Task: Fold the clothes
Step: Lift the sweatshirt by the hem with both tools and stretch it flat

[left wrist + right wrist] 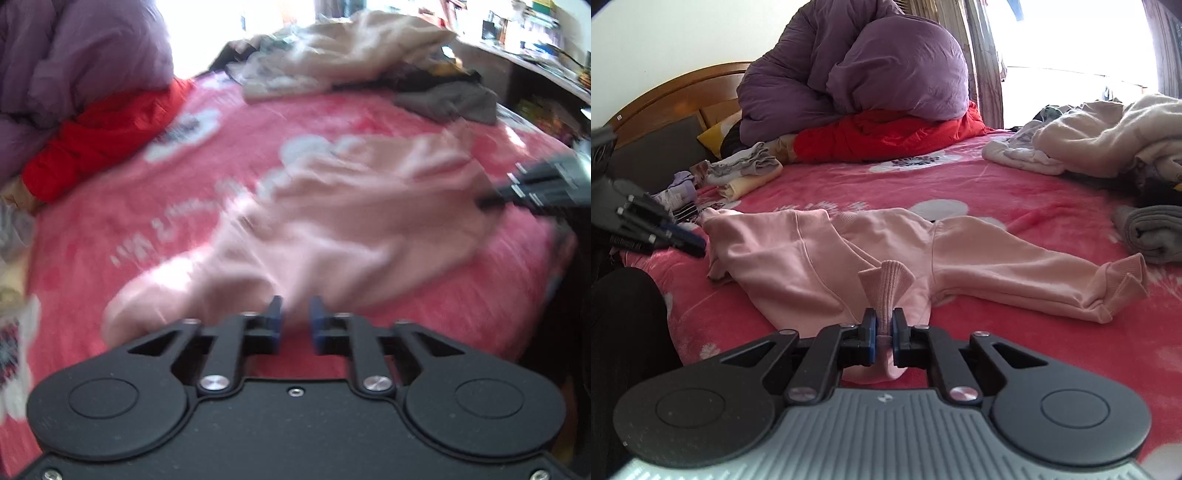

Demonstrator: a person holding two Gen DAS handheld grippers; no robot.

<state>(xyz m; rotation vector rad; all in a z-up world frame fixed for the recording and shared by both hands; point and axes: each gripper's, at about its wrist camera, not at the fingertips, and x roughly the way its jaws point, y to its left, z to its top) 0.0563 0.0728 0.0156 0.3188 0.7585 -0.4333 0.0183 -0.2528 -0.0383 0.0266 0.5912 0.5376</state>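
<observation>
A pale pink sweatshirt (798, 266) lies spread on the red flowered blanket (1015, 206), one sleeve (1034, 273) stretched to the right. My right gripper (884, 326) is shut on a ribbed pink cuff (886, 284) that stands up between its blue pads. In the blurred left wrist view the sweatshirt (369, 214) lies ahead of my left gripper (296, 321), whose blue pads stand apart with nothing pinched. The right wrist view shows the left gripper (696, 242) at the garment's left edge. My right gripper (491, 201) touches its right side.
A purple duvet (857, 74) on a red cover (886, 136) fills the bed's head. Loose beige and grey clothes (1108, 136) are heaped at the far right. Small folded items (746, 173) lie at the left. Shelves (535, 33) stand beyond the bed. A dark-clothed leg (624, 350) is near left.
</observation>
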